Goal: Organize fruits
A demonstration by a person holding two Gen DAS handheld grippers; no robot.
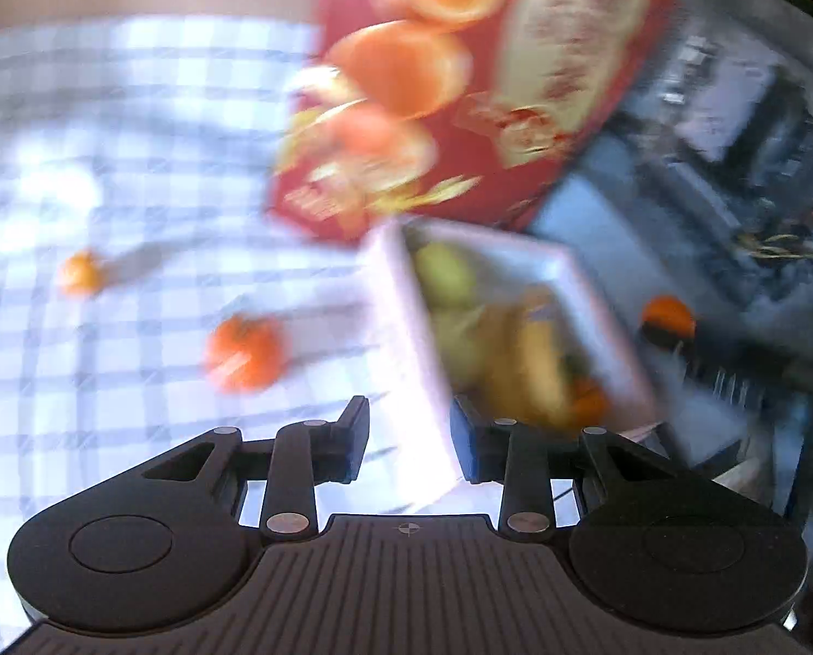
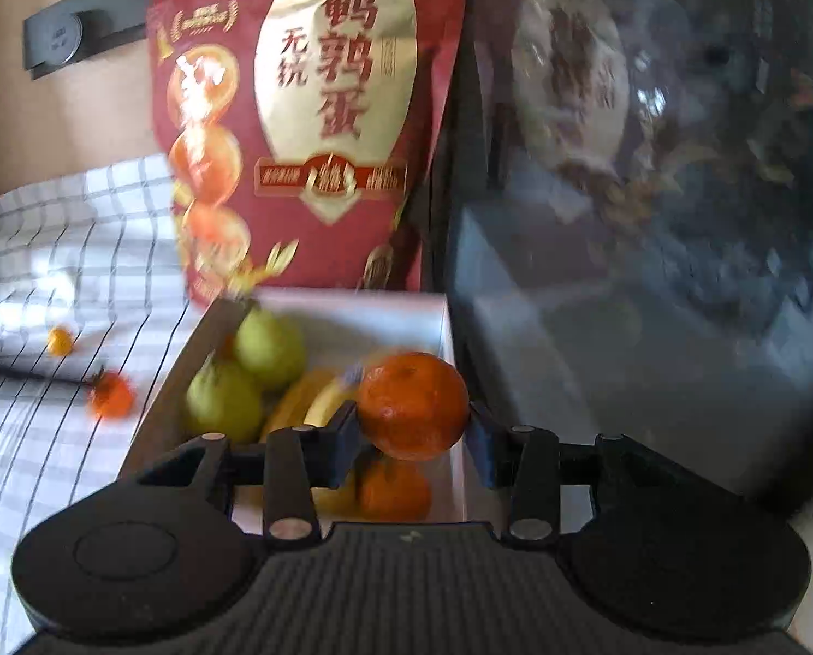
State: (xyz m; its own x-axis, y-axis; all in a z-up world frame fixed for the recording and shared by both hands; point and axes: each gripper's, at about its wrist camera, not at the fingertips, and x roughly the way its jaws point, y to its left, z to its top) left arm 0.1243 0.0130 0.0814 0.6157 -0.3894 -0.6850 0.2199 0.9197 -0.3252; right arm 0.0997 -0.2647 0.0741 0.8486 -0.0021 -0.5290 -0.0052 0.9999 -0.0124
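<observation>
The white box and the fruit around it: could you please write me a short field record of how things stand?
surface: checked cloth
white box: holds two green pears, a banana and an orange
right claw: shut on a mandarin, above the box
left claw: nothing between its pads, jaws apart, near the box's edge
loose fruit: two small orange fruits on the cloth, outside the box
behind box: red snack bag, upright
image quality: left wrist view blurred

free: checked cloth [image 2: 35, 436] left | blocked: red bag [image 2: 308, 125] behind white box [image 2: 450, 327]
</observation>
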